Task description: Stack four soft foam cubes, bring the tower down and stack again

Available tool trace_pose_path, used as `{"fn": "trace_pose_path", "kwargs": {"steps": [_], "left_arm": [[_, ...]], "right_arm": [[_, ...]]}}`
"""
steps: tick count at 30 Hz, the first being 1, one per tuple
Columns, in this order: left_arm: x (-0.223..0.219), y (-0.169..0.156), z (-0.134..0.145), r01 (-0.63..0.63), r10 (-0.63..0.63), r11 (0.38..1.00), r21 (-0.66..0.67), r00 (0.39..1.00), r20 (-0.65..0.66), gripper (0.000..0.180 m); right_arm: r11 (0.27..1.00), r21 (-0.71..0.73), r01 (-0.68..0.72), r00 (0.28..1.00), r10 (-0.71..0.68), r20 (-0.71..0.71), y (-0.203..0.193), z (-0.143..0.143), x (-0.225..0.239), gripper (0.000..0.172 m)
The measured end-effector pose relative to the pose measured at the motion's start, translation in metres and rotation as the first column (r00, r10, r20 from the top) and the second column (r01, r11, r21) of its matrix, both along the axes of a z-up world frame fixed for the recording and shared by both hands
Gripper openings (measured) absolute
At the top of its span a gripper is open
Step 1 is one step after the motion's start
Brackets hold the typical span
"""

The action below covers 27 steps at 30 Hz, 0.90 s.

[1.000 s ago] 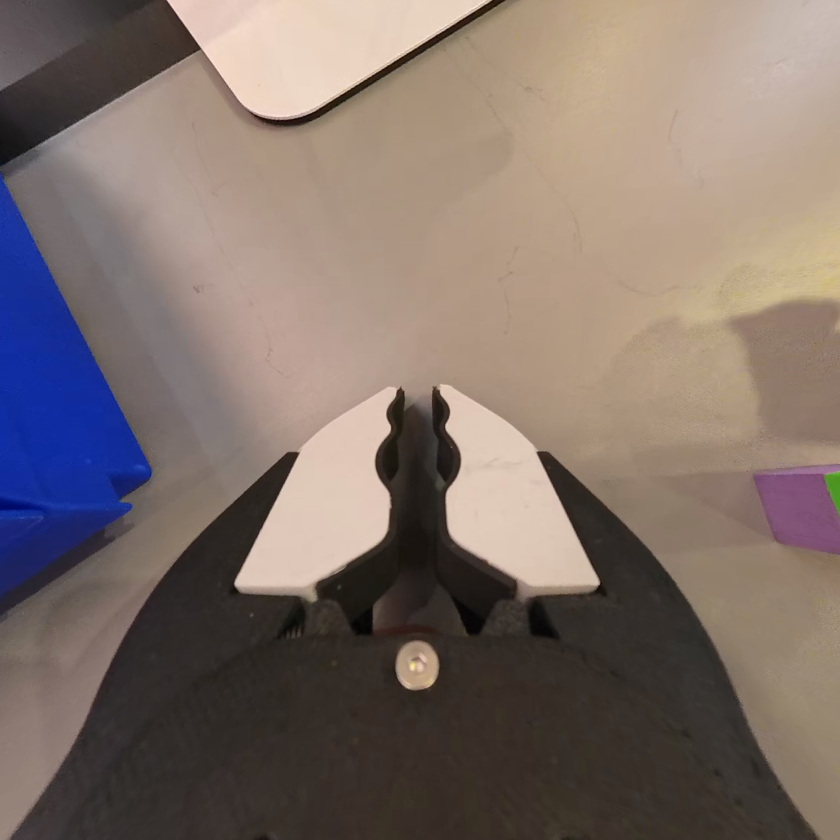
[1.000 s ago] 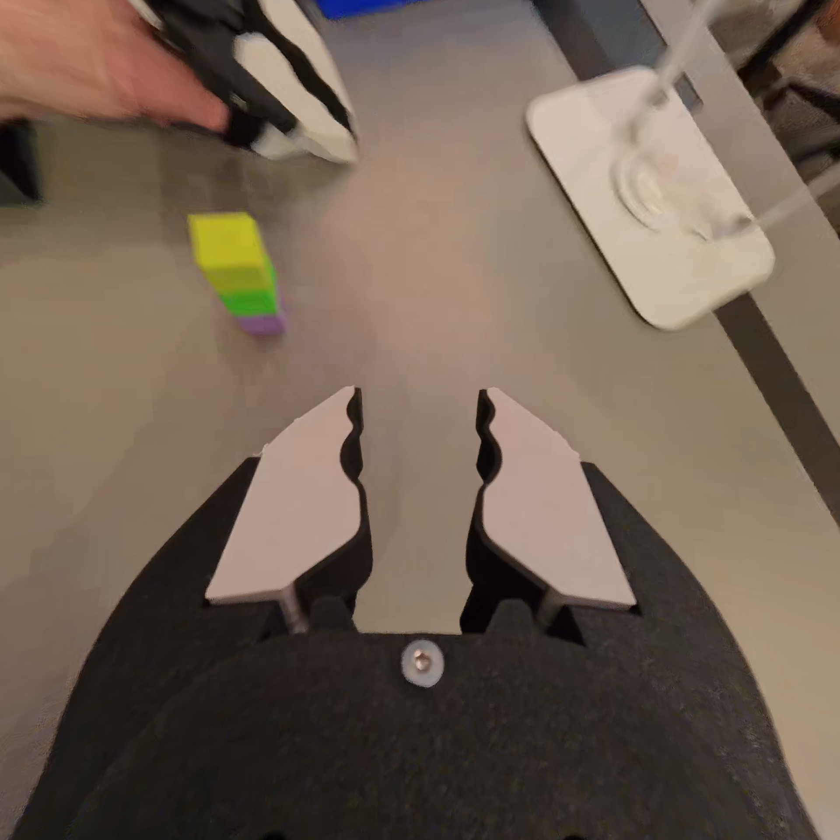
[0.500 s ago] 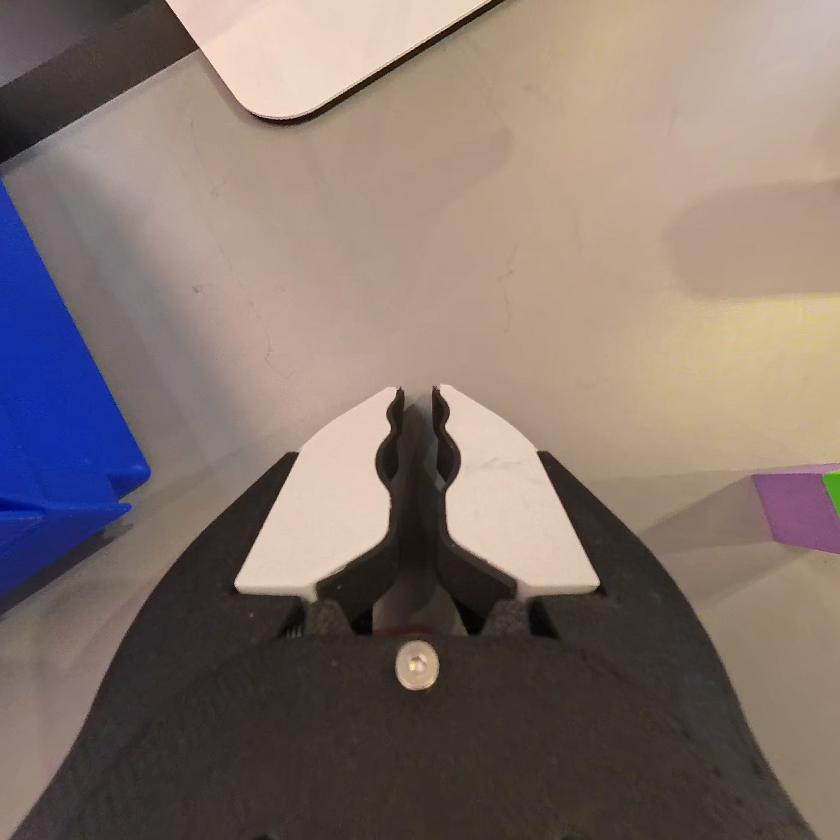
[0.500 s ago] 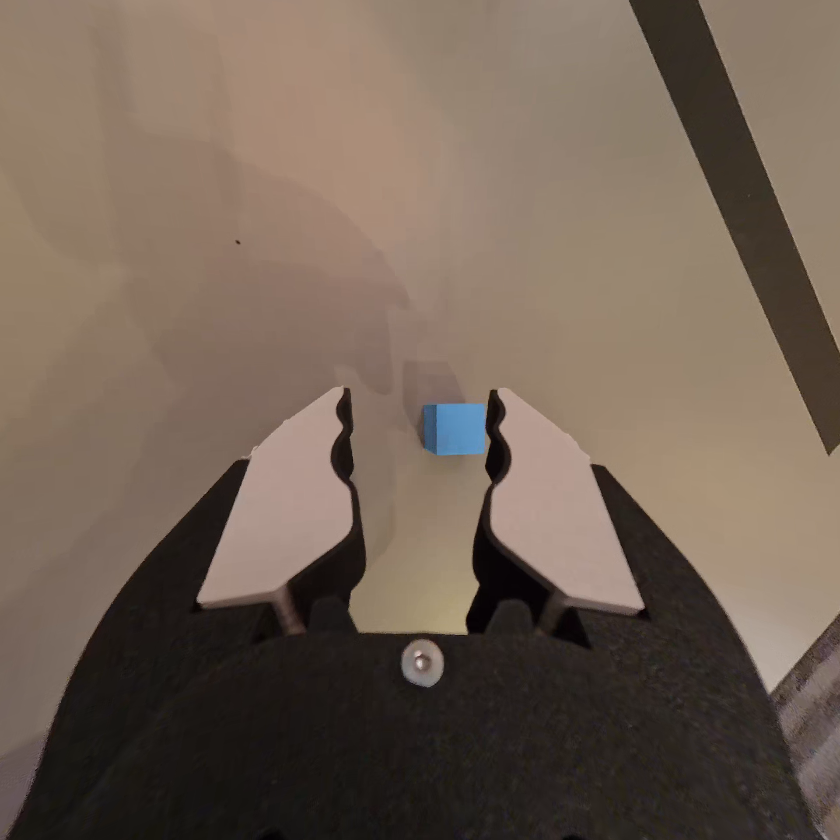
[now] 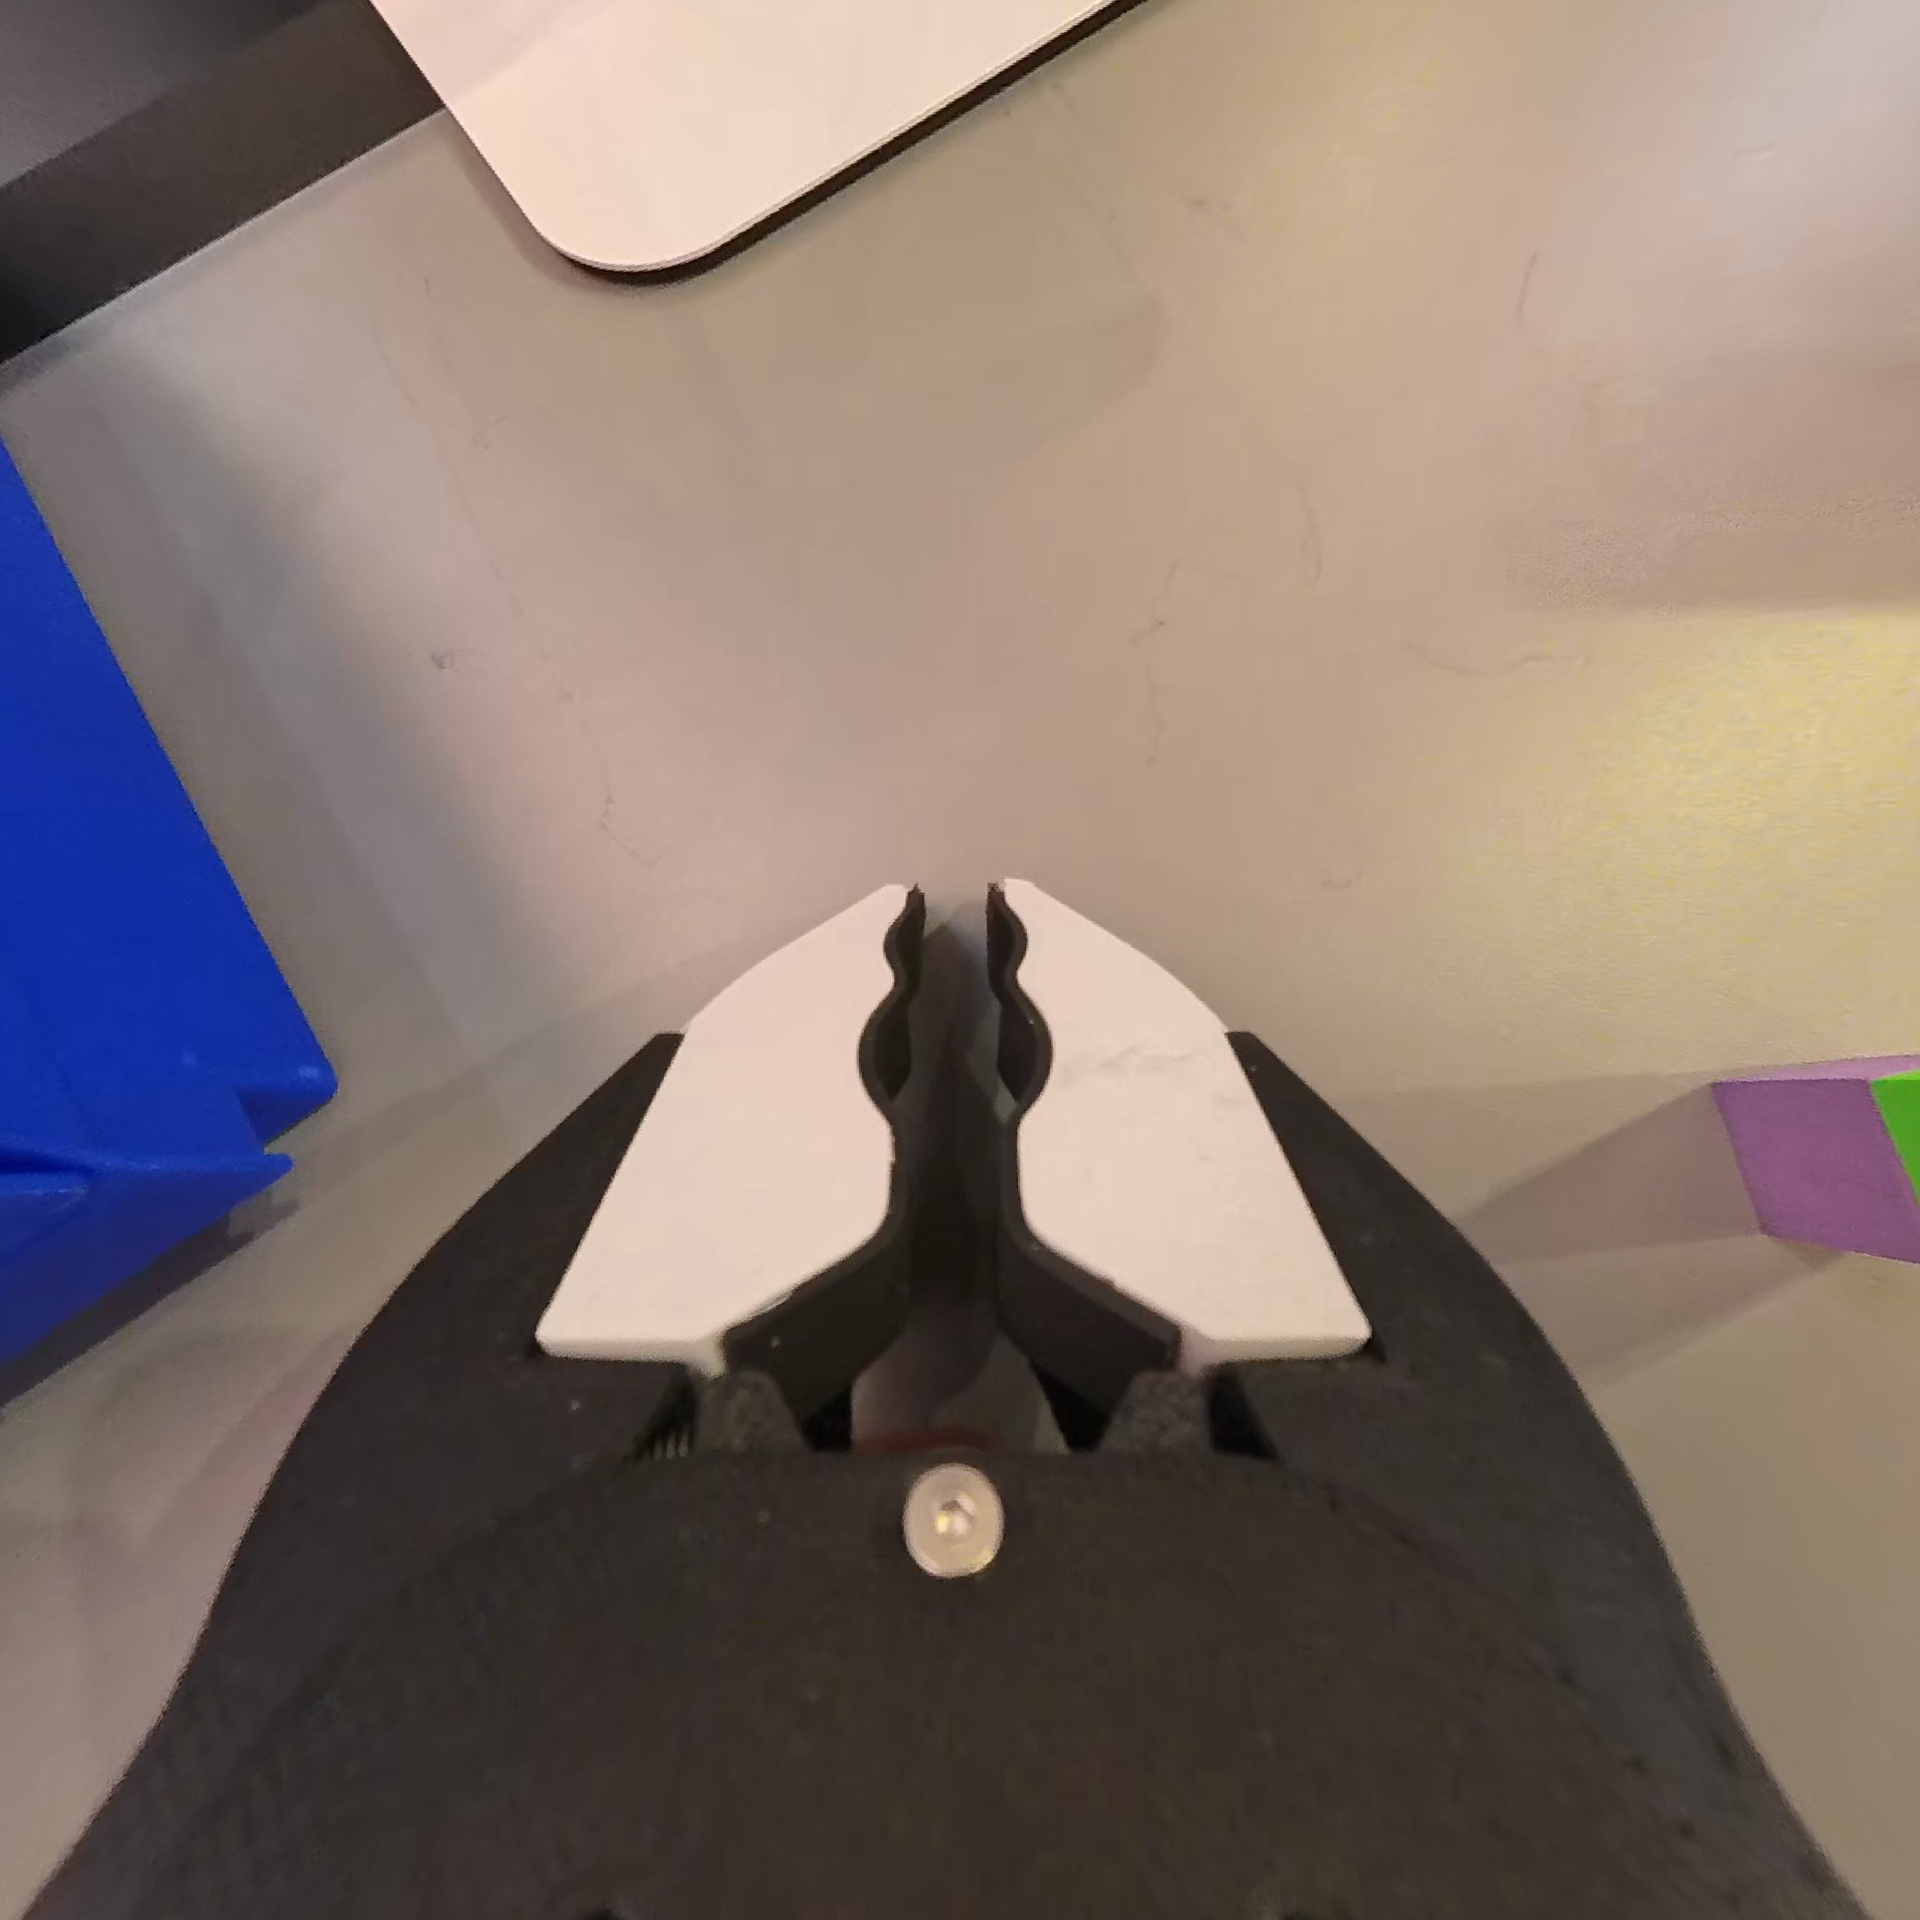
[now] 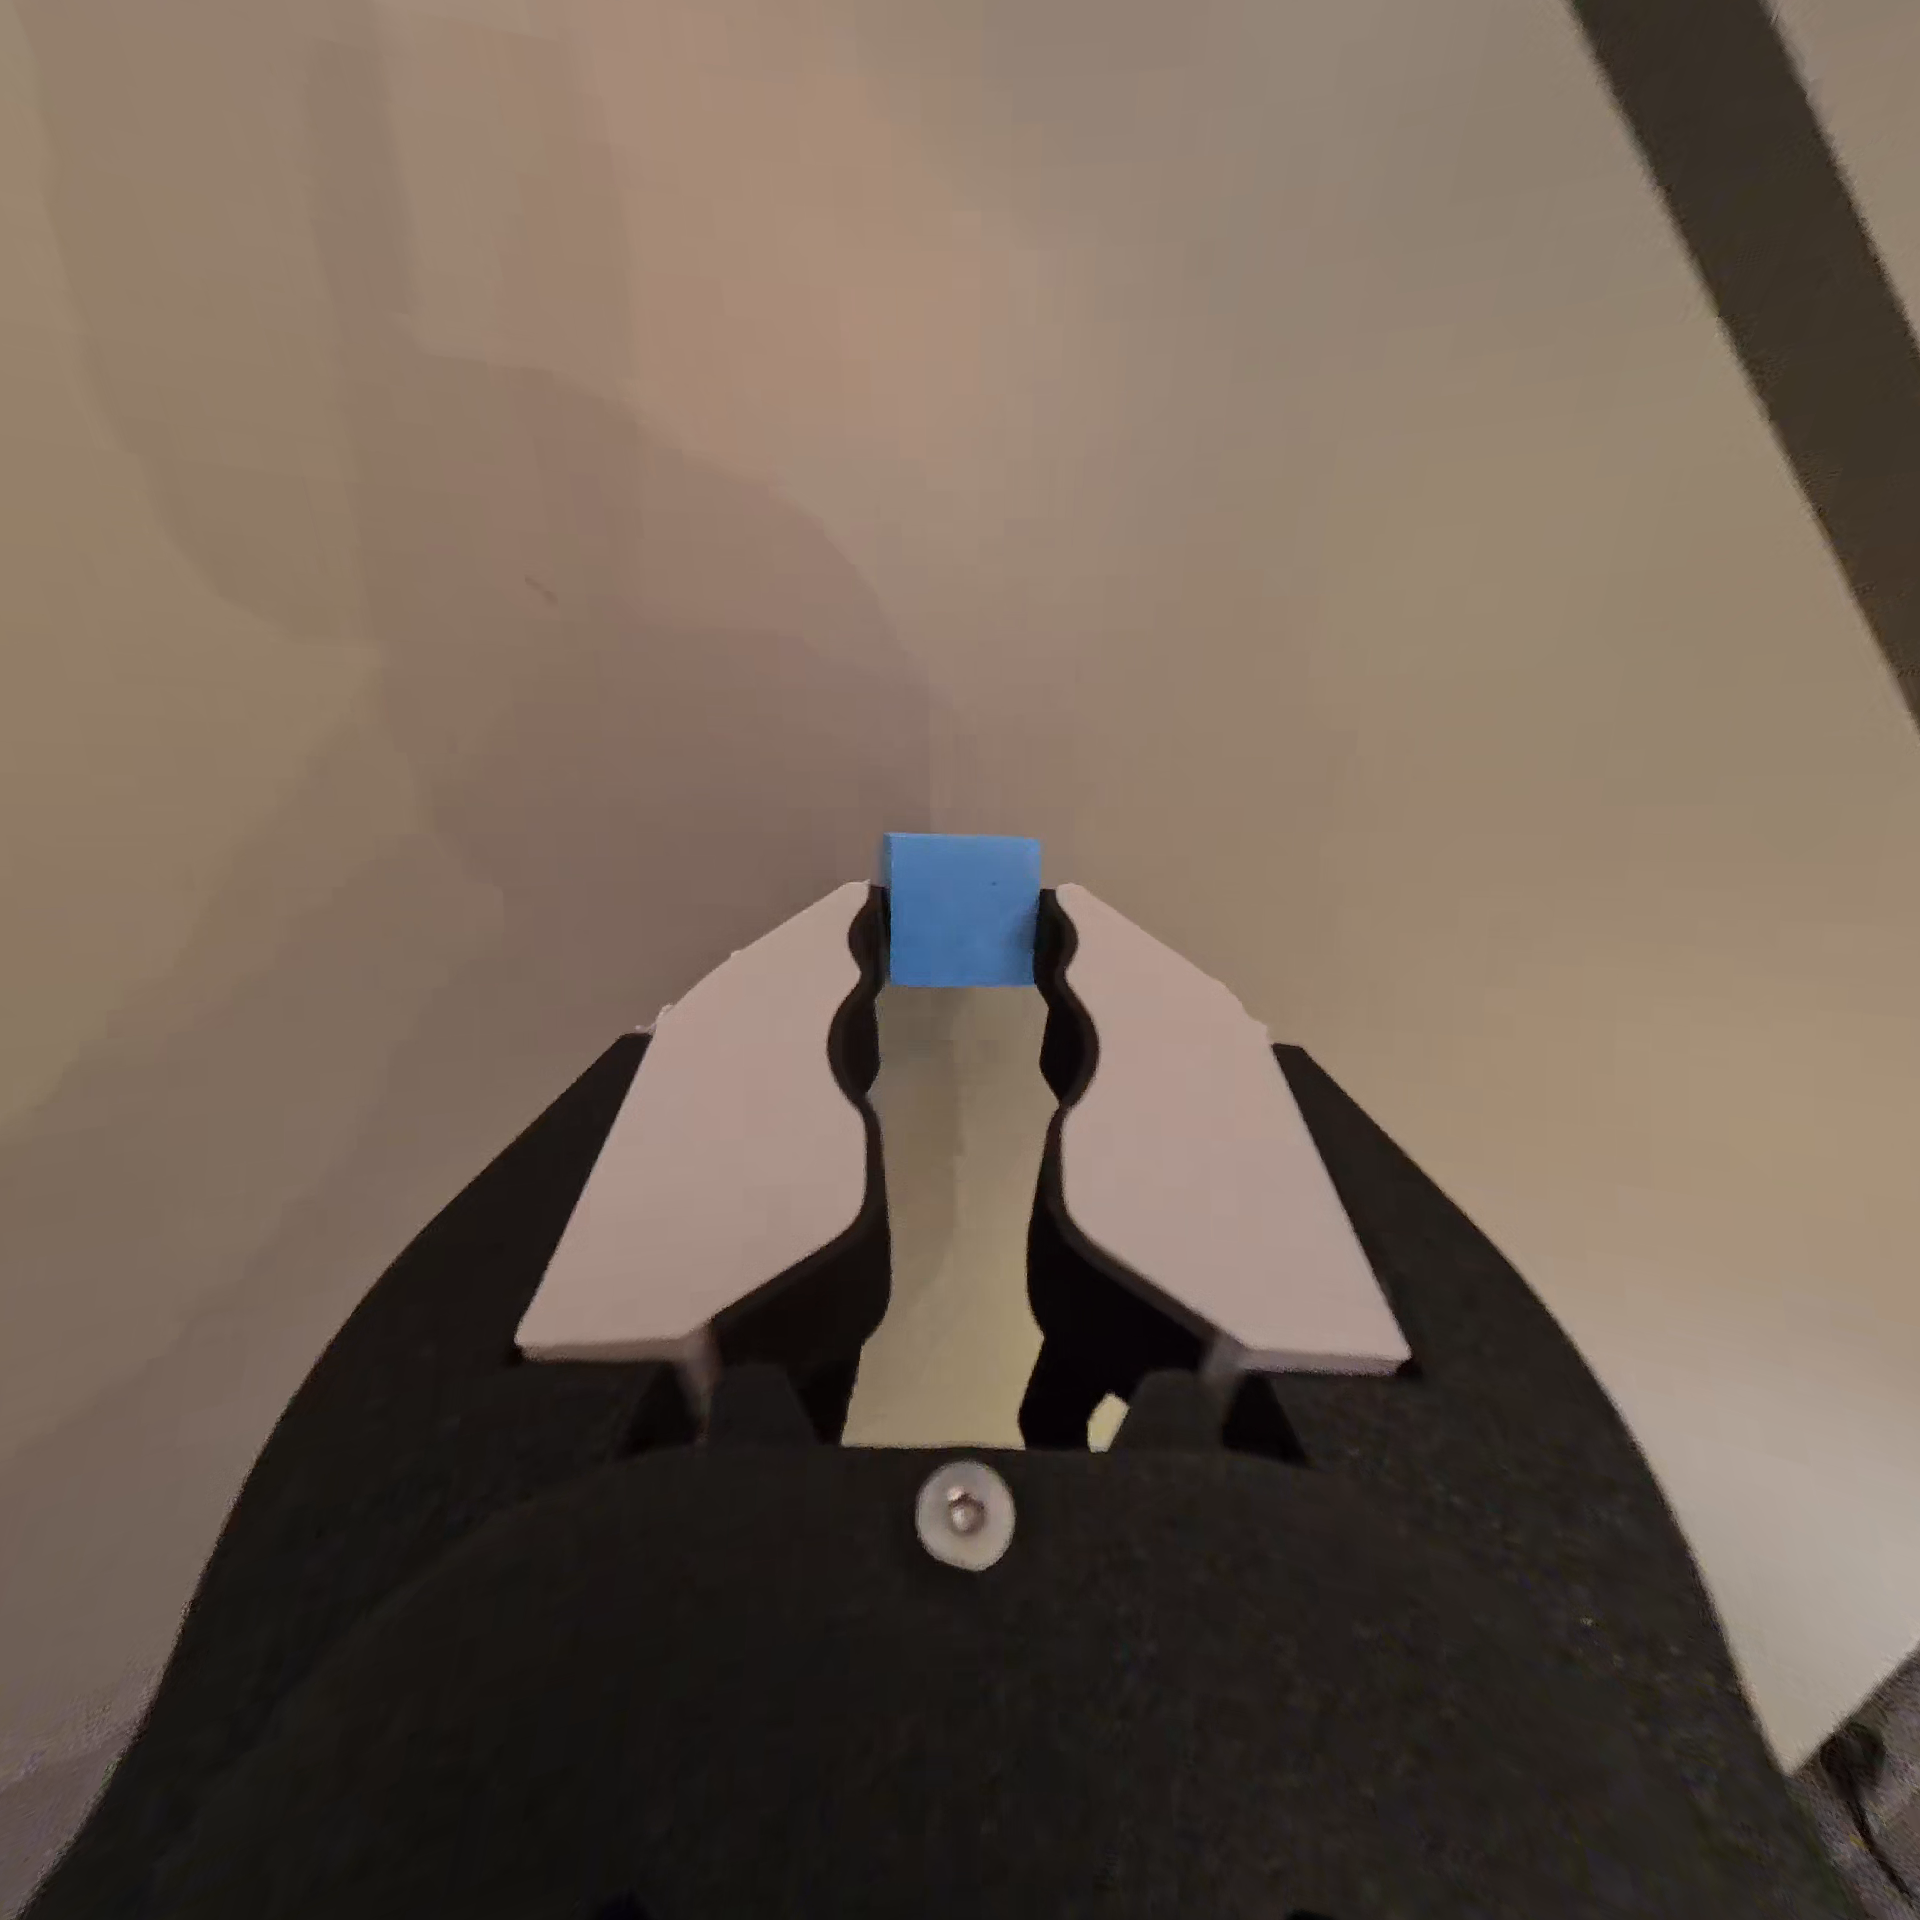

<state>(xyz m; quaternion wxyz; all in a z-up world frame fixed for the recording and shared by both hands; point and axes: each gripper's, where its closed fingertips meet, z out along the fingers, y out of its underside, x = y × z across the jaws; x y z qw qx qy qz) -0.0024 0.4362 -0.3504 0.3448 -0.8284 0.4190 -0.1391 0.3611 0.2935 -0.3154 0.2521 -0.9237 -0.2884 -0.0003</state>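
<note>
In the right wrist view my right gripper (image 6: pixel 962 902) is shut on a small blue foam cube (image 6: pixel 961 883). Both pads press on its sides at the fingertips, low over the grey table (image 6: pixel 1351 623). In the left wrist view my left gripper (image 5: pixel 954 896) is shut down to a narrow slit with nothing between the fingers, and it hovers over the bare table. A purple cube (image 5: pixel 1797 1169) with a green cube (image 5: pixel 1903 1132) against it shows at the right edge of that view. The rest of that stack is cut off.
A blue plastic bin (image 5: pixel 114 987) stands at the left of the left gripper. A white flat base plate (image 5: pixel 727 114) lies ahead of it. In the right wrist view a dark strip (image 6: pixel 1756 260) crosses the table at the upper right, and the table's edge (image 6: pixel 1808 1756) is at the lower right. Some 40 cm of space lies between my two pairs of fingers.
The right gripper swung away from the stack to the blue cube, went down around it and closed on it. The left gripper has stayed still and shut.
</note>
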Motion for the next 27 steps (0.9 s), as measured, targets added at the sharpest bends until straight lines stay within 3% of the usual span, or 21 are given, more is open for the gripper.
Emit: {"fn": "trace_pose_path", "kwargs": {"steps": [6,10,13,18,27], "left_arm": [[0.0,0.0,0.0,0.001,-0.001,1.0,0.004,1.0,-0.002,0.011],[0.0,0.0,0.001,0.004,-0.004,1.0,0.013,1.0,-0.007,0.012],[0.0,0.0,0.001,0.004,-0.003,1.0,0.013,1.0,-0.007,0.012],[0.0,0.0,0.0,0.002,-0.002,1.0,0.008,1.0,-0.005,0.012],[0.0,0.0,0.0,0.001,-0.001,1.0,0.001,1.0,-0.002,0.013]], "right_arm": [[0.981,0.122,-0.15,0.985,0.158,-0.067,0.006,0.072,-0.146,0.027],[0.956,0.122,-0.265,0.956,0.278,-0.099,0.003,0.088,-0.237,0.027],[0.941,0.104,-0.323,0.94,0.332,-0.076,0.002,0.088,-0.28,0.027],[0.938,0.051,-0.342,0.936,0.345,-0.071,0.004,0.078,-0.308,0.027],[0.933,-0.002,-0.359,0.933,0.359,-0.032,0.005,0.06,-0.317,0.027]]}}
